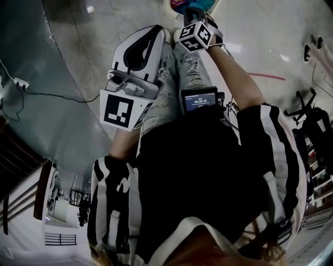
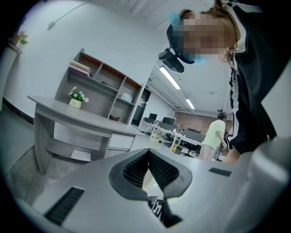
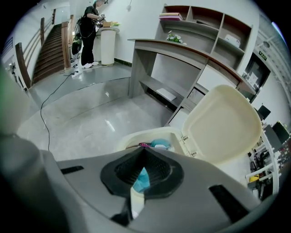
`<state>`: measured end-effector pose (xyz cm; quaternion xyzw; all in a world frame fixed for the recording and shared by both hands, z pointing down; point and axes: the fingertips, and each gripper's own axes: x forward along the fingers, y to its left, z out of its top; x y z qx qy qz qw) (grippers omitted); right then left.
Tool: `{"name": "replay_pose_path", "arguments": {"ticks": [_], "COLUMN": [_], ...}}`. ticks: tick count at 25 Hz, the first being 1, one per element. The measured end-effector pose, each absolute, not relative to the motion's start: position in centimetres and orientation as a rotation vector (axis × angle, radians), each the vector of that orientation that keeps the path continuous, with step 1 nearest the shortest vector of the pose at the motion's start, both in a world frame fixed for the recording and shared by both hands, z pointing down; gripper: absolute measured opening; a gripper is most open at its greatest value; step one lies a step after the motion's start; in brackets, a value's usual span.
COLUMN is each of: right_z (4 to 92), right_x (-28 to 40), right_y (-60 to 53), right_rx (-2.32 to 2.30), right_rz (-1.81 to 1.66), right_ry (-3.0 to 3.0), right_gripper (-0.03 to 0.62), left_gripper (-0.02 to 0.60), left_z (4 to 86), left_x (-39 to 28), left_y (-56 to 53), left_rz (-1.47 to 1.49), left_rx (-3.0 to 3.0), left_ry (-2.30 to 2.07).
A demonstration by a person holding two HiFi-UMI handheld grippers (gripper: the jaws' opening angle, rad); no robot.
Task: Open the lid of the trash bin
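The cream trash bin (image 3: pixel 132 139) stands on the floor right under my right gripper (image 3: pixel 144 151). Its lid (image 3: pixel 223 125) is swung up and stands open behind the rim, and blue rubbish (image 3: pixel 159 144) lies inside. The right gripper's jaws are shut tip to tip with nothing between them, just above the bin's opening. In the head view that gripper (image 1: pixel 193 14) is held out ahead of the knees, with an edge of the bin (image 1: pixel 177 6) at the top. My left gripper (image 1: pixel 156 34) hangs beside the left leg. In its own view it (image 2: pixel 148 154) is shut, empty and aimed up at the room.
A grey curved desk (image 3: pixel 182 50) with a shelf unit (image 3: pixel 204 18) stands behind the bin. A cable (image 3: pixel 50 100) runs across the shiny floor towards stairs (image 3: pixel 50 50), where a person (image 3: pixel 88 32) stands. A small screen (image 1: pixel 199 100) hangs at the waist.
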<state>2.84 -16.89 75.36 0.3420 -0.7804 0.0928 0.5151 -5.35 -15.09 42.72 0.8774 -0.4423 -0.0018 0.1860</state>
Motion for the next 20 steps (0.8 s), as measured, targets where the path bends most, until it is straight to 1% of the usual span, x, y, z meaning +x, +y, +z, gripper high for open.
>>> {"name": "replay_pose_path", "arguments": {"ticks": [11, 20], "right_z": [70.0, 65.7], "right_x": [2.8, 4.0], "right_y": [-18.1, -17.9], "right_rx": [0.898, 0.972], "right_rz": [0.211, 0.204], "right_ry": [-1.943, -1.962], "right_gripper": [0.005, 0.005], "left_gripper": [0.005, 0.005], "left_z": [40.6, 38.6], "left_x": [-5.6, -5.2], "left_y": [-15.7, -14.1], "left_rz": [-0.028, -0.018], "left_rx": [2.501, 2.522], "left_ry": [-1.253, -1.242]}}
